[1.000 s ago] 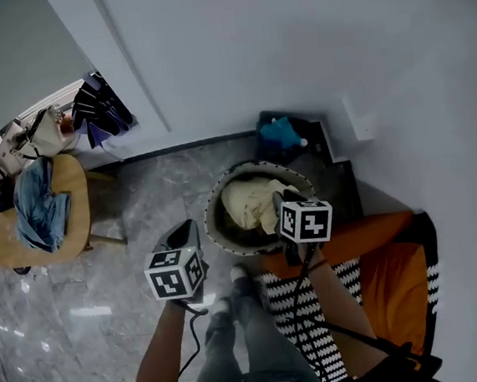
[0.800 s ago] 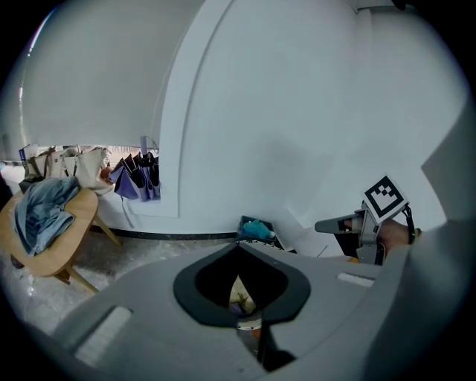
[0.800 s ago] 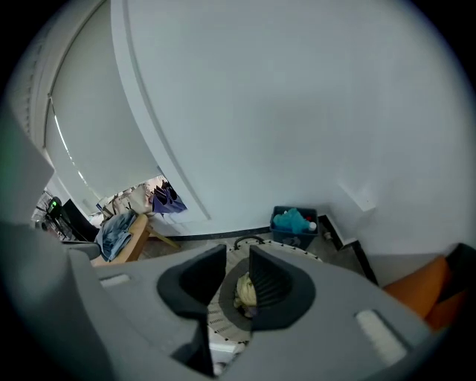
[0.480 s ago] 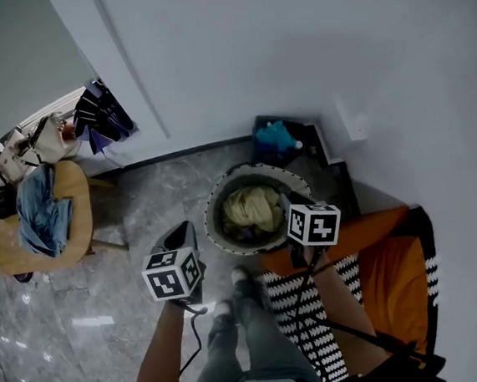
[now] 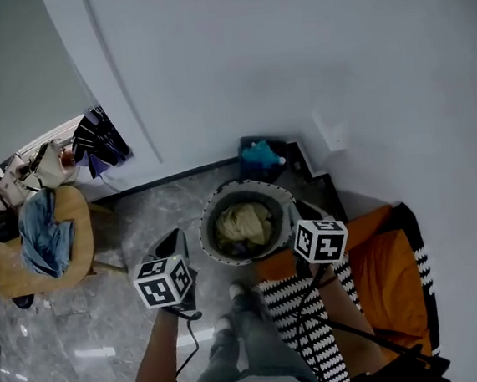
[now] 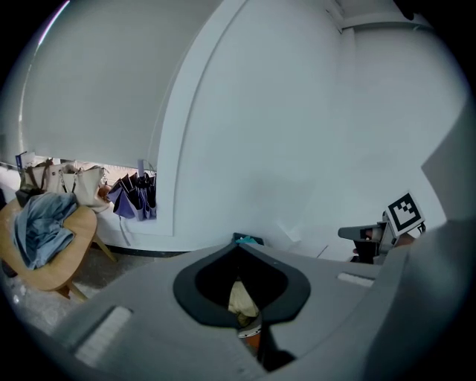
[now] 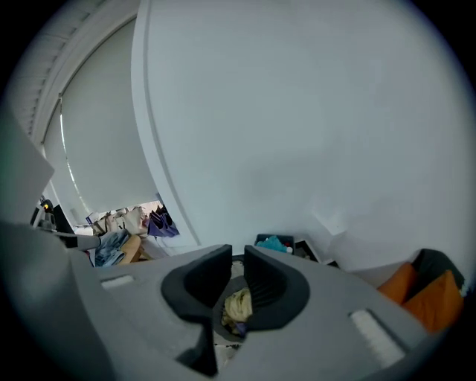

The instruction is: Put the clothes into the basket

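Jaws of the left gripper (image 6: 239, 251) meet at the tips and hold nothing; those of the right gripper (image 7: 238, 260) stand a narrow slit apart, having just been closing, with nothing between them. Pale yellow clothes (image 5: 241, 222) lie heaped inside the round basket (image 5: 209, 210), which sits on the grey floor (image 5: 140, 212) near the white wall; in the head view the basket shows between the two grippers. A blue garment (image 5: 45, 234) is draped over a wooden chair (image 5: 77, 214) well apart to the left; an orange cushion (image 5: 390, 280) lies at the right.
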Tool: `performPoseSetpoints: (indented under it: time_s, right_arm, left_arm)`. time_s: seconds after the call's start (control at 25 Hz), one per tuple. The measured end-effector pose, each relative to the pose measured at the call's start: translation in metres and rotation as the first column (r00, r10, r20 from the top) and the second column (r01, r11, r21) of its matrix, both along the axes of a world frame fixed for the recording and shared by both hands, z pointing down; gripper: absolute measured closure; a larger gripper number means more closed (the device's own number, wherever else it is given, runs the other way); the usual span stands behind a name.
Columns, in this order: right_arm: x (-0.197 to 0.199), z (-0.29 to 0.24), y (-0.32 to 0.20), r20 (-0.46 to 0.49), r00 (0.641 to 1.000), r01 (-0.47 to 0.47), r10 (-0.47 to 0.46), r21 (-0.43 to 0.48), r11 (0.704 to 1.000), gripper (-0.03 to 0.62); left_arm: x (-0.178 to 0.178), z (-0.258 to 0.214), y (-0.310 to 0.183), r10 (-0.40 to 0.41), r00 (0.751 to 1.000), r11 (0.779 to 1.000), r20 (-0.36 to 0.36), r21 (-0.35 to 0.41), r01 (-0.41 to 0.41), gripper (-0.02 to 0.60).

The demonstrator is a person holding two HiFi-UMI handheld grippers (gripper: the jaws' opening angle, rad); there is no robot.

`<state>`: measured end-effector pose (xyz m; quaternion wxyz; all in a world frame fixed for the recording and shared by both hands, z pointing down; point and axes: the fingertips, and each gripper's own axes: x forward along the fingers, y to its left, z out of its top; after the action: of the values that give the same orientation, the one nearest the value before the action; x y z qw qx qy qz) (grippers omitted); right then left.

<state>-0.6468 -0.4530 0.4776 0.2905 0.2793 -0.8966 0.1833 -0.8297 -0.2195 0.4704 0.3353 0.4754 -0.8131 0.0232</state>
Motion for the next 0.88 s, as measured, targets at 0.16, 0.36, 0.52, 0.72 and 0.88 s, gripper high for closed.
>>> performPoseSetpoints:
  time_s: [0.16,0.36,0.52,0.72,0.88]
  right_arm:
    - [0.035,-0.039,-0.003,0.057,0.995,-0.084,0.082,0.038,0.996,0.542]
    - [0.069,-0.085,0.003,0.118,0.981,-0.166,0.154,0.098,0.981,0.571]
    - [0.097,-0.120,0.013,0.174,0.965,-0.222,0.198,0.134,0.966,0.576]
    - [0.126,-0.169,0.027,0.257,0.938,-0.294,0.233,0.231,0.928,0.586]
    - [0.158,-0.187,0.031,0.294,0.915,-0.357,0.277,0.267,0.895,0.591]
  left_arm:
    - [-0.005,-0.028,0.000,0.012,0.999,0.999,0.042,0.032,-0.014,0.583]
    - [0.002,-0.072,-0.010,0.051,0.994,0.992,0.096,0.111,-0.061,0.583]
    - [0.014,-0.108,-0.016,0.091,0.985,0.980,0.148,0.160,-0.115,0.583]
    - [0.019,-0.158,-0.014,0.130,0.964,0.954,0.231,0.234,-0.185,0.583]
    - [0.027,-0.181,-0.010,0.134,0.951,0.941,0.279,0.266,-0.211,0.583]
